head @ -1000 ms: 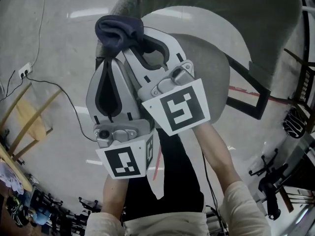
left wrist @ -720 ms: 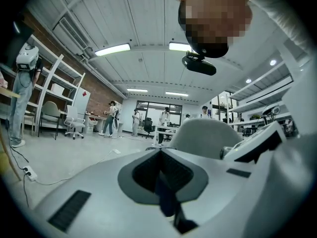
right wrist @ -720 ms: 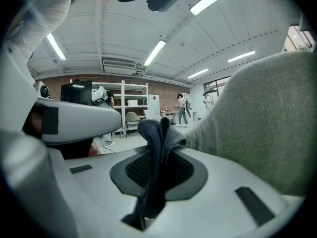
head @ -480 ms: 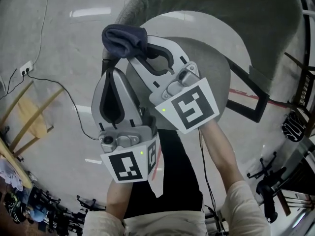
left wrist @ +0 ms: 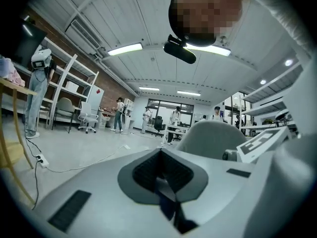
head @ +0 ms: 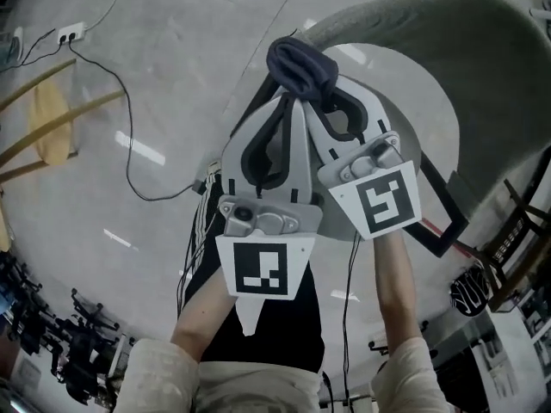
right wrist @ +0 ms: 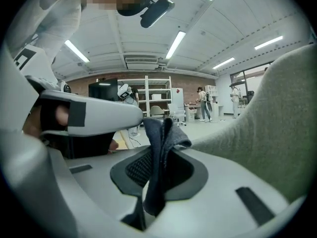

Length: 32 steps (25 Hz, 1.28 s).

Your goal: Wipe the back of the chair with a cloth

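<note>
Grips a bunched dark blue fabric cloth [head: 301,65] at 12 o'clock in the head view, pinched upright between the pads of the right claw [right wrist: 157,170]. Sits just beside the rim of the curved grey upholstered chair back [head: 456,67], at its 9 o'clock; contact unclear. Presses the left claw [left wrist: 159,170] together, tips just beside the cloth. Shows a black cable [head: 128,157] on the floor at 9 o'clock.

Dark cloth [right wrist: 159,148] looks coarse-woven, chair back [right wrist: 267,128] matt grey felt, floor [head: 129,84] glossy
</note>
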Tool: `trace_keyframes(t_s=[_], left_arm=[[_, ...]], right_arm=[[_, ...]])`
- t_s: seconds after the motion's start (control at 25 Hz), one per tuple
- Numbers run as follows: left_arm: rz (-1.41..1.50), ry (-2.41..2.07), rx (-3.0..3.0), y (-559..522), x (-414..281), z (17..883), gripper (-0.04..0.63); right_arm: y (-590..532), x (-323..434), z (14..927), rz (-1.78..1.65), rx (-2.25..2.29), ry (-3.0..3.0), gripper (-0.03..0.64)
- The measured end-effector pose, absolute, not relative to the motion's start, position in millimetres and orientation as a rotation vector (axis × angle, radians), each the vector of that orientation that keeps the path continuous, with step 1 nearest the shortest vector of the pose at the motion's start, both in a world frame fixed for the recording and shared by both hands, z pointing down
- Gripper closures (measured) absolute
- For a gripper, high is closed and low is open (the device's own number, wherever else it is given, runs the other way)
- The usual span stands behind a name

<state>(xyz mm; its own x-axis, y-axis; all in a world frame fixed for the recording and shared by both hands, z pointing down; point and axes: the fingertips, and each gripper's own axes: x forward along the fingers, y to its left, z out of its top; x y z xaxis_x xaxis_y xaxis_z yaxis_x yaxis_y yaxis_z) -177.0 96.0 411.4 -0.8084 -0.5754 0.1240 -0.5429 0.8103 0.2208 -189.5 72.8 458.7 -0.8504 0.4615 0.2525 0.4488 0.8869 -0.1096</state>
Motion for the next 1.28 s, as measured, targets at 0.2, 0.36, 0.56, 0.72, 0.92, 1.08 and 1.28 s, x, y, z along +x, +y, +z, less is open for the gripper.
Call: trace_keyframes(t_s=[0.2,0.36,0.56,0.72,0.92,1.08,1.28], left_arm=[[-0.272,-2.801,0.854,97,-171,410,0.580],[-0.280,-2.795,0.853,97,-173,412,0.580],[-0.297,-2.783,0.914,91,-176,408,0.580],[-0.269,-2.778,0.980,83,-185,404,0.580],[-0.190,-2.766,1.023,62,-194,413,0.580],[-0.181,-2.759,1.084,37,-201,412,0.580],[-0.140,-2.721,1.224,-10,-200,417,0.580]], right_arm=[[68,-190,456,0.047,-0.691,-2.781,0.557],[63,-195,458,-0.006,-0.664,-2.785,0.557],[51,-208,456,-0.041,-0.573,-2.816,0.557],[38,-222,447,-0.035,-0.462,-2.862,0.557],[15,-233,449,-0.054,-0.406,-2.903,0.557],[-24,-231,459,-0.067,-0.239,-2.884,0.557],[-86,-226,465,-0.085,0.032,-2.891,0.557]])
